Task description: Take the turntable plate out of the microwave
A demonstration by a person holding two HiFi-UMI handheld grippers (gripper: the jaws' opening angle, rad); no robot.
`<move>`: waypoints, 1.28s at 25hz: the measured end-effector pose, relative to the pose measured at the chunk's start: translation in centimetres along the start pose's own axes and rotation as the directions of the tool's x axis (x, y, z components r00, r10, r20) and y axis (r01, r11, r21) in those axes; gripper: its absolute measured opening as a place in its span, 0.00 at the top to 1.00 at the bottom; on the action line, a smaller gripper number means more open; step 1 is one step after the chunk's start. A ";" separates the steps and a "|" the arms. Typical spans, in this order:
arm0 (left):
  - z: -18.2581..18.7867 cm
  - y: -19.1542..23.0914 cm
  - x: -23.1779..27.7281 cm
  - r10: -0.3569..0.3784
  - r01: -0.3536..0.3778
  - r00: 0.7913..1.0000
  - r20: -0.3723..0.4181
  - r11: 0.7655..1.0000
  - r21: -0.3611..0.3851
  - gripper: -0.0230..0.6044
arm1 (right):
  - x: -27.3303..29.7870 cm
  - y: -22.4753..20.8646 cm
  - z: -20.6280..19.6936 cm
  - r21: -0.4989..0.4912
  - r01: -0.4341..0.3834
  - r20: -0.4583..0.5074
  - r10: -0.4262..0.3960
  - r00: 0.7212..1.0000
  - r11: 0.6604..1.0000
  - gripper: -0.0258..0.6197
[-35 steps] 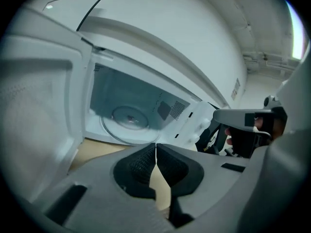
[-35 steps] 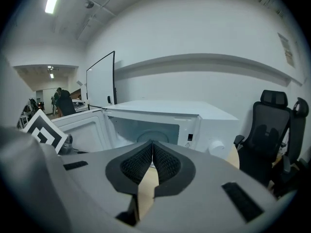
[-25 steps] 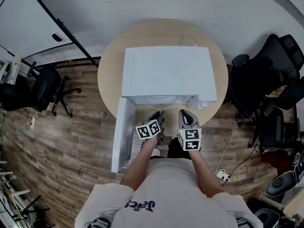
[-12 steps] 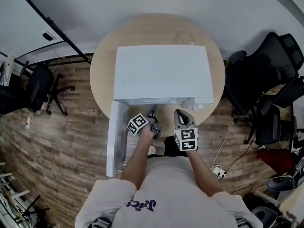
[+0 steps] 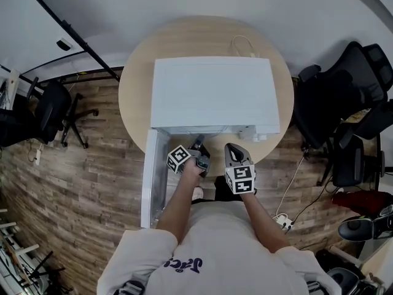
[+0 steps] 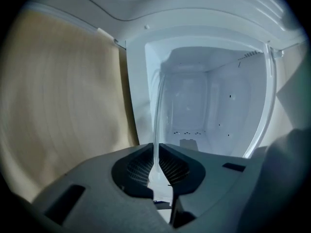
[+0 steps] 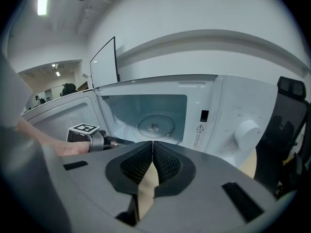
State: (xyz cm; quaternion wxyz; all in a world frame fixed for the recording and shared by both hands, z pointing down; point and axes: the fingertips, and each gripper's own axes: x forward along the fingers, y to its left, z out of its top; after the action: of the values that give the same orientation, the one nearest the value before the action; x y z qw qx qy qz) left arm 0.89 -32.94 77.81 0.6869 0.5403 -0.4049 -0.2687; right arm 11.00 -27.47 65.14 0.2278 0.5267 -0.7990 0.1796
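Observation:
The white microwave (image 5: 215,94) stands on a round wooden table (image 5: 135,85), its door (image 5: 153,177) swung open to the left. The clear glass turntable plate (image 7: 156,125) lies on the cavity floor. My left gripper (image 5: 198,145) reaches into the opening, rolled onto its side. Its jaws have just been closing, and in the left gripper view the plate's thin rim (image 6: 158,110) runs edge-on between the pads of the left gripper (image 6: 156,152), which press on it. My right gripper (image 7: 153,149) is shut and empty. It hovers in front of the opening, right of the left gripper (image 7: 104,142).
The control panel with a round knob (image 7: 247,130) is at the microwave's right. A white cable (image 5: 242,45) lies on the table behind it. Black office chairs stand at the right (image 5: 344,97) and left (image 5: 49,112) on the wood floor.
My left gripper has rolled onto its side and pushed forward to the microwave opening. The right gripper has sunk slightly and stays shut.

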 end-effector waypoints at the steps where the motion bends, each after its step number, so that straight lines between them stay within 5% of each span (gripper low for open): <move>1: 0.0 -0.1 -0.1 -0.009 0.009 1.000 0.000 1.000 -0.008 0.90 | 0.1 0.1 -0.1 0.001 -0.001 0.002 0.001 1.000 1.000 0.93; 11: -0.5 -0.6 -0.9 -0.004 0.003 1.000 -0.022 0.999 -0.043 0.90 | 1.7 1.5 -2.8 0.049 -0.004 -0.047 0.007 0.999 0.999 0.93; 15: -1.1 0.0 -2.5 -0.005 0.003 1.000 -0.031 0.998 -0.057 0.90 | 2.5 2.8 -4.8 0.279 -0.104 -0.038 0.119 0.992 0.955 0.93; 18: -1.6 -0.5 -3.1 -0.018 0.016 0.999 -0.039 0.998 -0.059 0.90 | 3.0 3.2 -6.2 0.534 -0.181 0.025 0.198 0.980 0.826 0.93; 21: -1.8 -1.0 -3.9 -0.029 0.026 0.999 -0.046 0.998 -0.053 0.90 | 3.4 3.6 -7.5 0.687 -0.228 0.083 0.237 0.968 0.690 0.69; 25: -2.2 -1.2 -5.0 -0.032 0.029 0.998 -0.052 0.998 -0.059 0.90 | 3.9 3.3 -7.2 0.799 -0.294 0.204 0.223 0.953 0.525 0.67; 30: -2.9 -0.6 -6.4 -0.027 0.023 0.998 -0.059 0.997 -0.071 0.90 | 5.4 2.2 -6.5 0.886 -0.375 0.336 0.178 0.925 0.272 0.67; 32: -3.1 -0.6 -6.9 -0.032 0.027 0.998 -0.062 0.997 -0.079 0.90 | 6.4 1.9 -6.4 0.894 -0.394 0.367 0.158 0.917 0.212 0.67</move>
State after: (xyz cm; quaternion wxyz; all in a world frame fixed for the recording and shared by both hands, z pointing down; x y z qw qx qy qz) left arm -0.12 -25.91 75.17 0.7160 0.5272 -0.3642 -0.2771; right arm 8.17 -28.24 73.88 -0.2516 0.4187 -0.6255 0.6083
